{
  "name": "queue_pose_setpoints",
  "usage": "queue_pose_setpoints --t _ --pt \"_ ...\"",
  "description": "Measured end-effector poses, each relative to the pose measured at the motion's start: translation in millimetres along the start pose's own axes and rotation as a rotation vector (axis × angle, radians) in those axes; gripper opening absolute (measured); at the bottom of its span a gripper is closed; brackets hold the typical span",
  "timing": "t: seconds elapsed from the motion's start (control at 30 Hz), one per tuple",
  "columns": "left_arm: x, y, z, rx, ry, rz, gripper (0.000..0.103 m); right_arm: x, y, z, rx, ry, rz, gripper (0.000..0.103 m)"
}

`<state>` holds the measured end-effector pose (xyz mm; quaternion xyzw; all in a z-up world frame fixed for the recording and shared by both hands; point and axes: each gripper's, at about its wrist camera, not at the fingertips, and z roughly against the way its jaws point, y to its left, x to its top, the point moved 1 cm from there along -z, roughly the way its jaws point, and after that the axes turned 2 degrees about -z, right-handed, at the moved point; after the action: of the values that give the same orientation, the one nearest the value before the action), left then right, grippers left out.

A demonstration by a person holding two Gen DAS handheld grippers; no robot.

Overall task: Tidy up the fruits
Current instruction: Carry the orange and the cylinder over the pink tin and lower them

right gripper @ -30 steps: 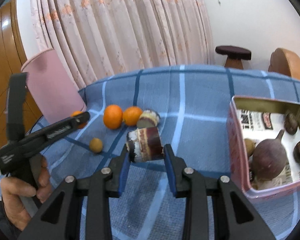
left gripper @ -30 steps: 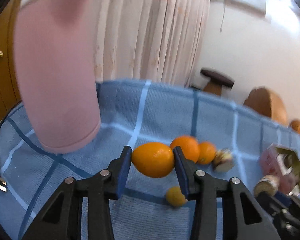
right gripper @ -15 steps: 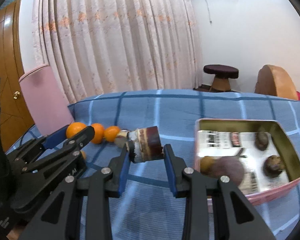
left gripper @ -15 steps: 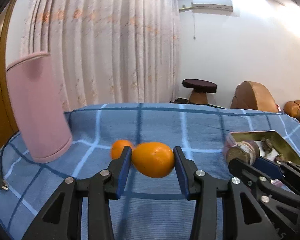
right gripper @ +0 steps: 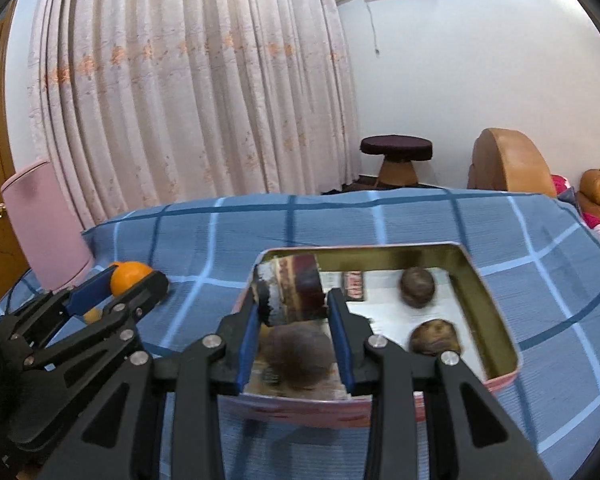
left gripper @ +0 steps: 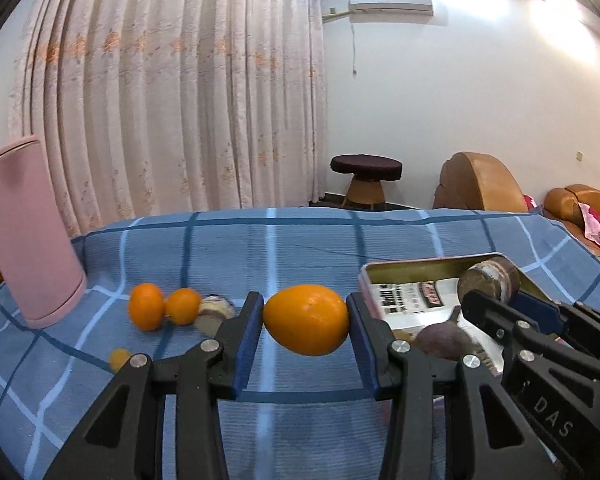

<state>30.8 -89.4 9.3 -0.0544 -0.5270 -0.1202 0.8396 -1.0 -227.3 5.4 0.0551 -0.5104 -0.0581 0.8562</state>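
Both grippers loaded: our left gripper (left gripper: 306,320) pinches an orange (left gripper: 306,319), our right gripper (right gripper: 293,316) clamps a cane chunk (right gripper: 296,290) over the tin (right gripper: 496,308), with three oranges (left gripper: 146,306) waiting at nine o'clock.

The right gripper (right gripper: 293,312) and its dark cylindrical piece (right gripper: 290,294) cover the near-left corner of the tin (right gripper: 496,312); a purple fruit (right gripper: 296,350) beneath is smeared, perhaps a passion fruit; the pale lump (left gripper: 216,308) beside the oranges (left gripper: 146,306) is too blurred to name.
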Motion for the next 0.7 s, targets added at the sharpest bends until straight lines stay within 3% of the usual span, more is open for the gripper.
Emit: queue_pose_setpoints --t 0.53,0.7 --pt "11 -69 -21 -0.089 0.031 -0.041 0.045 11 -78 -8 -0.14 0.019 -0.054 0.036" --pt "11 -87 -33 -0.097 0.068 -0.071 0.045 12 -89 -19 -0.134 0.066 -0.082 0.036"
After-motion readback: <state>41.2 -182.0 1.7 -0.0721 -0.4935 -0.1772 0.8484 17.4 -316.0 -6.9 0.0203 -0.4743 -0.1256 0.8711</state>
